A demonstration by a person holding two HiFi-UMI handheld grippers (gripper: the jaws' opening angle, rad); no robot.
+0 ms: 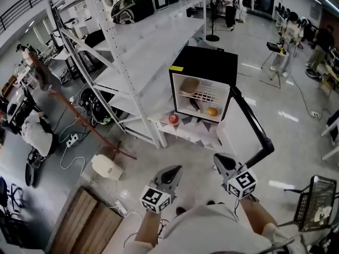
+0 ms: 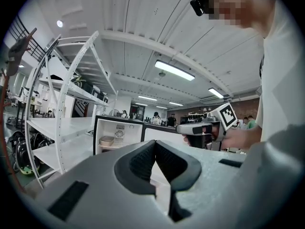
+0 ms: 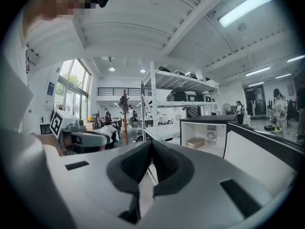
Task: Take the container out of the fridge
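Left gripper [image 1: 172, 172] lower centre, jaws together, empty | container [image 1: 189, 85] mid-frame on fridge [image 1: 206, 62] top shelf, door open | right gripper [image 1: 223, 162] closed, empty | step closer, open jaws, lift container out level

A red apple [image 1: 173, 118] rests low on the white rack [image 1: 148, 57].

The person wears a pale short-sleeved shirt [image 1: 212, 230] and a small black camera [image 2: 198, 5] on the head. The left gripper [image 1: 176, 169] and right gripper [image 1: 219, 157] each have a grey wedge-shaped body, black ribbed pads [image 2: 140, 163], and a white cube [image 1: 155, 199] printed with black square markers.
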